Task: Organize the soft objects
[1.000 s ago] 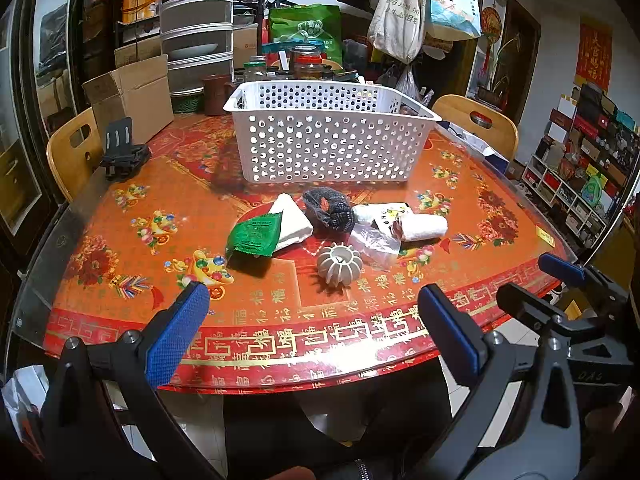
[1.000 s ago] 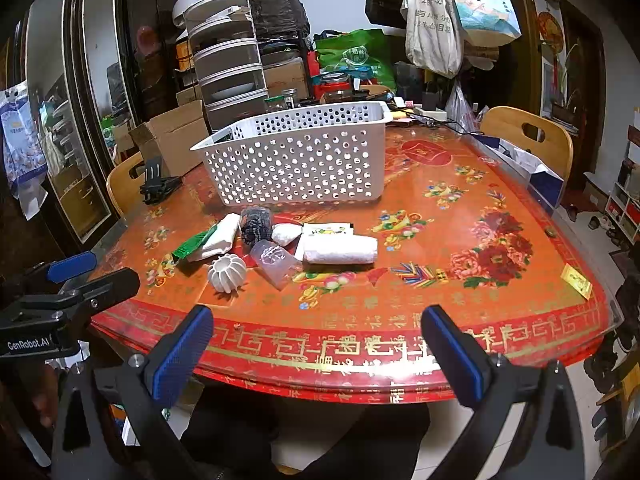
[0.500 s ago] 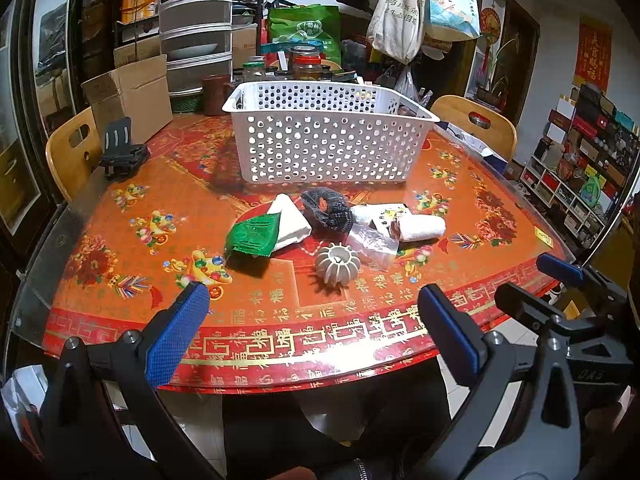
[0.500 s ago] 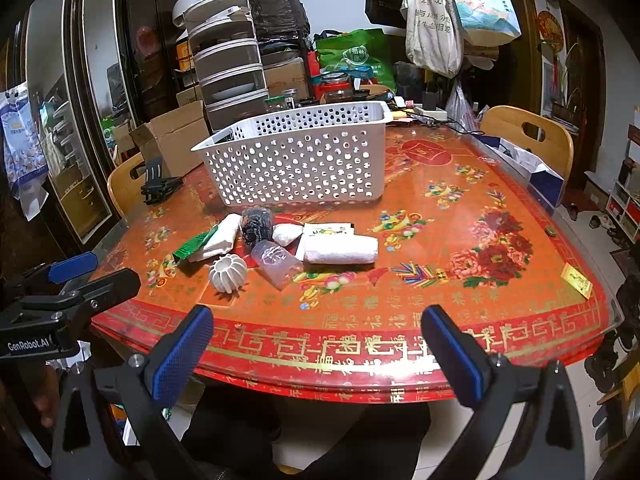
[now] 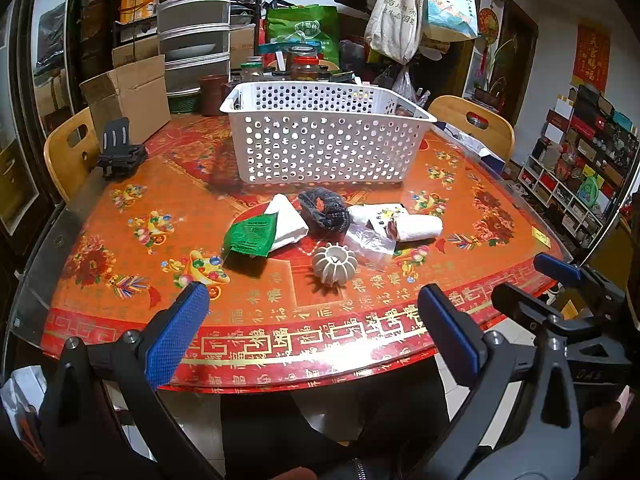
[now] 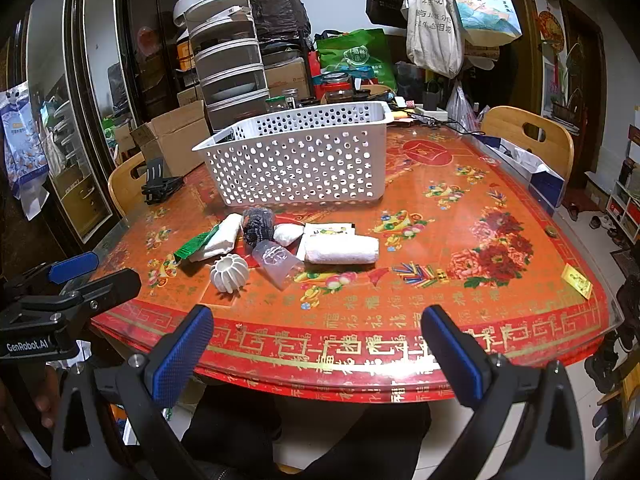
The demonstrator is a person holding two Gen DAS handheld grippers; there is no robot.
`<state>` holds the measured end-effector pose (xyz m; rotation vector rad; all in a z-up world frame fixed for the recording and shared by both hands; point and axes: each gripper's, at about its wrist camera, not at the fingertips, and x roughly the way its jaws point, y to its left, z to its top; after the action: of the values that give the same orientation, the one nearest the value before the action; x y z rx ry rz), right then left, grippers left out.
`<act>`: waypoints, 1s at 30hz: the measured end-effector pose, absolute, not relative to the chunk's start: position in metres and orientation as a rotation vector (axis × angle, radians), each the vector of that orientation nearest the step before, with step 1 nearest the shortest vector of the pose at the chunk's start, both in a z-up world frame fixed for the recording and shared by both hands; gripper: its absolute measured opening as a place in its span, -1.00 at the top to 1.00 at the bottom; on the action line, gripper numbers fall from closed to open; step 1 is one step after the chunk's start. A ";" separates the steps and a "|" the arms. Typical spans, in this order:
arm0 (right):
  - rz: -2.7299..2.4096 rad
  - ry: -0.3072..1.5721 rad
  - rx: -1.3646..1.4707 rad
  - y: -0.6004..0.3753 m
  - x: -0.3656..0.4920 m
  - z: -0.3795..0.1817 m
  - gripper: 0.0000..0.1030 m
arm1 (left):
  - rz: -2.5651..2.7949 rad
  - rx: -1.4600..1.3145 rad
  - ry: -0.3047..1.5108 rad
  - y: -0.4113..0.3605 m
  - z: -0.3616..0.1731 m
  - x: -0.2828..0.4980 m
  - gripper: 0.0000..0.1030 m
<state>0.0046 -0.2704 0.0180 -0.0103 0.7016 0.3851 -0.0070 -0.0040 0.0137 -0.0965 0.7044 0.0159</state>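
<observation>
A white perforated basket [image 5: 324, 140] [image 6: 300, 160] stands on the red table. In front of it lies a cluster: a green packet [image 5: 250, 236], a white folded cloth [image 5: 288, 222], a dark knitted item [image 5: 324, 210] [image 6: 258, 224], a clear plastic bag [image 5: 368, 240] [image 6: 280, 262], a white rolled towel [image 5: 418, 227] [image 6: 340, 250] and a white ribbed ball [image 5: 334, 263] [image 6: 229, 273]. My left gripper [image 5: 312, 332] is open and empty at the table's near edge. My right gripper [image 6: 316, 354] is open and empty, also at the near edge, right of the left one.
A black phone stand [image 5: 118, 152] sits at the table's left edge. Cardboard boxes [image 5: 128, 96], jars and stacked containers [image 5: 194, 32] crowd the far side. Wooden chairs [image 5: 474, 124] [image 6: 528, 140] stand around. A yellow tag [image 6: 576, 280] lies near the right edge.
</observation>
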 end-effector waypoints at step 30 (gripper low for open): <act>0.406 0.664 0.022 -0.273 0.004 0.017 -1.00 | 0.012 -0.168 0.548 0.011 0.024 -0.024 -1.00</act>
<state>0.0041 -0.2726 0.0167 0.0223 0.6639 0.4060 -0.0241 0.0109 0.0240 -0.1675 0.5480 0.0117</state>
